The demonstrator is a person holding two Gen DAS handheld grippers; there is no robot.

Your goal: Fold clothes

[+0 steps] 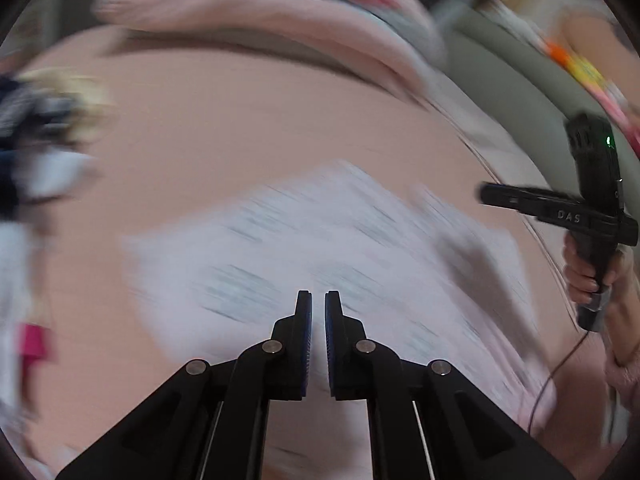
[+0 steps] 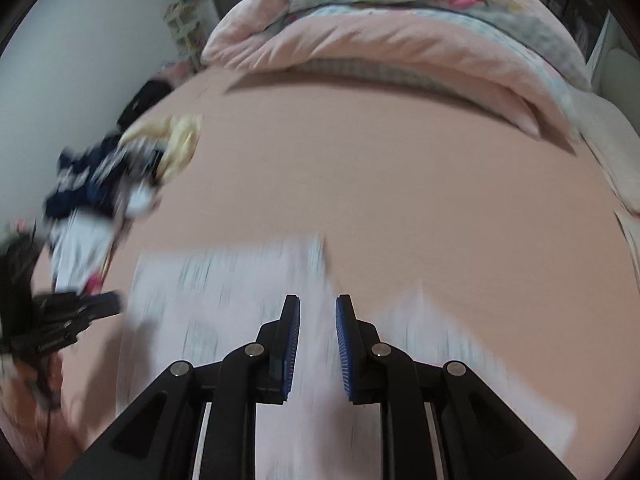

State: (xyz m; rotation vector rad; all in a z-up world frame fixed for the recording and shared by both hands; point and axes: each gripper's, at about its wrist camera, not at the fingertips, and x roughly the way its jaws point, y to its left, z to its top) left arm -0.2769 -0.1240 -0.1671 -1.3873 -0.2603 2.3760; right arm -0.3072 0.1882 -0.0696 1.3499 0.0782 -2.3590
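Observation:
A pale white patterned garment (image 1: 320, 232) lies spread flat on the pink bed sheet (image 1: 240, 128), blurred by motion. My left gripper (image 1: 318, 294) hovers above its near part with the jaws nearly touching and nothing visibly pinched between them. In the right wrist view the same garment (image 2: 224, 280) lies under my right gripper (image 2: 318, 298), whose blue pads stand apart with nothing between them. The right gripper's black body (image 1: 560, 208), held in a hand (image 1: 584, 280), shows at the right of the left wrist view. The left gripper (image 2: 108, 304) appears at the left edge of the right wrist view.
A pile of dark blue, white and yellow clothes (image 2: 100, 176) lies at the left of the bed. A rolled pink duvet (image 2: 380, 40) lies across the far end. A white wall (image 2: 60, 60) runs along the left side. Bare pink sheet (image 2: 400, 180) stretches between garment and duvet.

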